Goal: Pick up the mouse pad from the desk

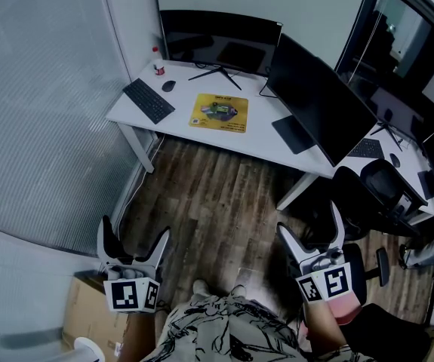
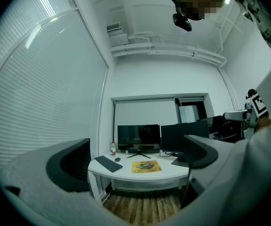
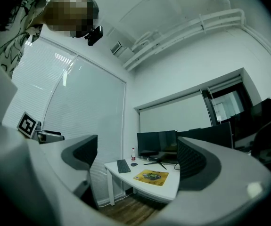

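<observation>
White desk (image 1: 177, 124) on a wooden floor (image 1: 209, 202); a yellow mouse pad (image 1: 219, 112) lies flat near its front edge. My left gripper (image 1: 135, 231) and right gripper (image 1: 309, 221) have fingers spread, empty.

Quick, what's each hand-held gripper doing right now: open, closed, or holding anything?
Left hand-held gripper: open, holding nothing.
Right hand-held gripper: open, holding nothing.
</observation>
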Demonstrator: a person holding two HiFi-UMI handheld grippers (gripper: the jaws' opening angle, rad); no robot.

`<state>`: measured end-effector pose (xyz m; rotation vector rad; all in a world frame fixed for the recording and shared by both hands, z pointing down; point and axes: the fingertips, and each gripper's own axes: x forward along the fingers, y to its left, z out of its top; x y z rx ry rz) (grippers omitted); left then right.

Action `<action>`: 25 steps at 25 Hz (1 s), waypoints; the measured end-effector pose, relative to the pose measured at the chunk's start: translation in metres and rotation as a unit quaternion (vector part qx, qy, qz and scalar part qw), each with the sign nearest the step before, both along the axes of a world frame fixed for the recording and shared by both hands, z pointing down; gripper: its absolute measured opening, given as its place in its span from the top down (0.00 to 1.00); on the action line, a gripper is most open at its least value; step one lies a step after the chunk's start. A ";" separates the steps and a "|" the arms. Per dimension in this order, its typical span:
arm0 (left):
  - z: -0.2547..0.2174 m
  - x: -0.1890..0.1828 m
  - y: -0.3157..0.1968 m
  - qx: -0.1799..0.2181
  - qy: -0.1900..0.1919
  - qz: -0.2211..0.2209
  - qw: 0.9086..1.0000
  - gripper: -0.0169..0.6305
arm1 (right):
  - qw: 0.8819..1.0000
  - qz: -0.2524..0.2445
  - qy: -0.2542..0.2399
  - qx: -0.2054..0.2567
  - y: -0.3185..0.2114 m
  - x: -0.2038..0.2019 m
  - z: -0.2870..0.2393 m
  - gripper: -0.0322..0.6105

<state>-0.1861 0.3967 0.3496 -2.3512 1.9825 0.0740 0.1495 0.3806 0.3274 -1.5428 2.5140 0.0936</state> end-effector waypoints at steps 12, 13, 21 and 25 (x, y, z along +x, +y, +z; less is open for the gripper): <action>0.003 -0.022 -0.008 -0.005 -0.004 0.004 1.000 0.05 | 1.000 0.015 0.008 -0.013 -0.007 -0.020 0.004 0.14; 0.003 -0.025 -0.010 -0.005 -0.004 0.006 1.000 0.05 | 1.000 0.017 0.009 -0.012 -0.007 -0.022 0.004 0.14; 0.008 -0.054 -0.016 -0.006 -0.001 0.024 1.000 0.05 | 0.999 0.039 0.003 -0.010 0.000 -0.049 0.007 0.14; 0.007 -0.070 -0.017 -0.002 0.002 0.025 1.000 0.05 | 0.999 0.039 0.007 -0.019 0.006 -0.063 0.014 0.14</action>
